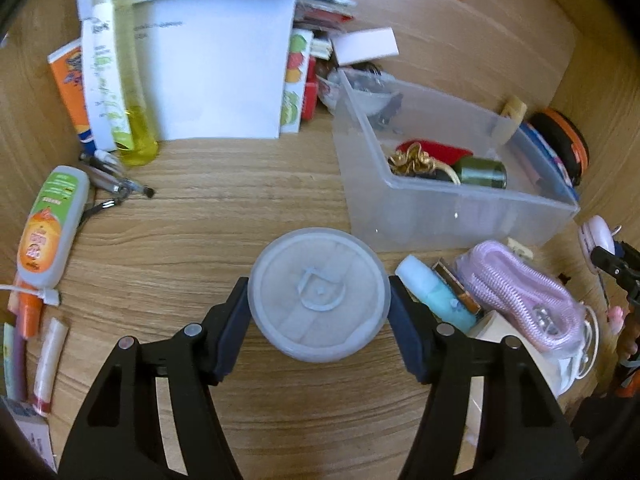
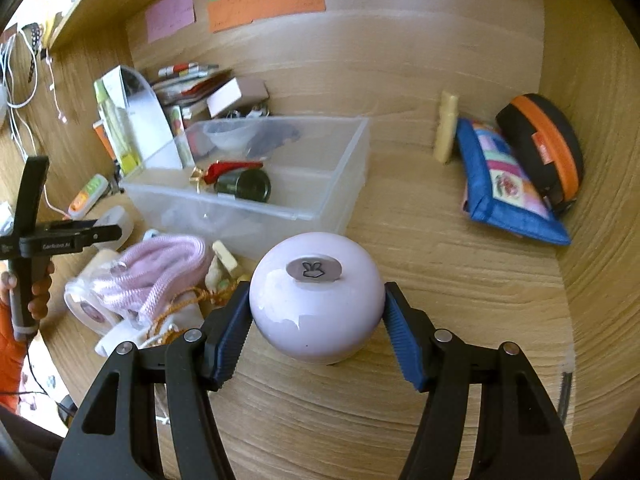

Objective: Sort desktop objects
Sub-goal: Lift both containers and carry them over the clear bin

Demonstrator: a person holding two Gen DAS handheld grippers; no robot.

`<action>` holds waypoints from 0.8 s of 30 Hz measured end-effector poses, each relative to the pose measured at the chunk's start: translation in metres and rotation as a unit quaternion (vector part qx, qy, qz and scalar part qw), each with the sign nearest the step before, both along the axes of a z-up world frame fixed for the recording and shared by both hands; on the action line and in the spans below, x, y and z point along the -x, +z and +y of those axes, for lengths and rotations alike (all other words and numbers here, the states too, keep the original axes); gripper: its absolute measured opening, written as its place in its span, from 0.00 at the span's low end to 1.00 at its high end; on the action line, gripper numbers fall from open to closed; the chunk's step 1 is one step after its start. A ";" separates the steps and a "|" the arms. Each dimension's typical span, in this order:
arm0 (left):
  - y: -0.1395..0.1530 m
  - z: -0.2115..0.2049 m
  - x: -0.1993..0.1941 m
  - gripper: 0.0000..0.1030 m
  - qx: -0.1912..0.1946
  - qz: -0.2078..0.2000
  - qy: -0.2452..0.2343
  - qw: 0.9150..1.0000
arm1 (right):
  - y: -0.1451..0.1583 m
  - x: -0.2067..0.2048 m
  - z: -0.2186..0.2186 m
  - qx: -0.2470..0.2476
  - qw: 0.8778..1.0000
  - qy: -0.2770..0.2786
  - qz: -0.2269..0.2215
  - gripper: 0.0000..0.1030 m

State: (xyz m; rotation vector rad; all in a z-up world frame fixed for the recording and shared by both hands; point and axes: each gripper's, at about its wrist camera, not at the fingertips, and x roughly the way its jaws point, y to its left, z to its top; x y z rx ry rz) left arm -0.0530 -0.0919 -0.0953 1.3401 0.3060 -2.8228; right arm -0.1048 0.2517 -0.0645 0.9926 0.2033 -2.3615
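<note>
My left gripper (image 1: 319, 300) is shut on a round translucent white container (image 1: 319, 294), seen lid-on, held over the wooden desk. My right gripper (image 2: 318, 308) is shut on a round pale pink case (image 2: 316, 298) with a grey bunny tab on top, just above the desk. A clear plastic bin (image 1: 452, 200) stands ahead of both; it also shows in the right wrist view (image 2: 320, 200). It holds a green cylinder (image 2: 244, 186), a red and gold ornament (image 1: 424, 158) and dark items at the back.
A pink cord in a bag (image 1: 524, 292), a blue tube (image 1: 436, 294), pens (image 1: 116, 188), an orange-green bottle (image 1: 48, 228), a yellow bottle (image 1: 128, 80) and papers (image 1: 216, 60) surround the bin. A blue patchwork pouch (image 2: 508, 188) and orange-black case (image 2: 548, 148) lean at the right wall.
</note>
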 end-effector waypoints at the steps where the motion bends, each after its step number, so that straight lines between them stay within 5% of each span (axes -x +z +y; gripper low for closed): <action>1: 0.003 -0.001 -0.002 0.63 -0.002 0.005 0.002 1.000 | 0.003 0.001 0.001 0.004 1.000 -0.002 0.003 0.59; 15: 0.069 0.001 -0.016 0.63 0.004 0.098 0.015 0.995 | 0.052 0.012 -0.006 0.036 0.998 -0.003 0.059 0.59; 24: 0.091 0.019 0.014 0.63 0.005 0.115 -0.006 0.993 | 0.067 0.034 -0.045 0.055 0.996 0.032 0.068 0.59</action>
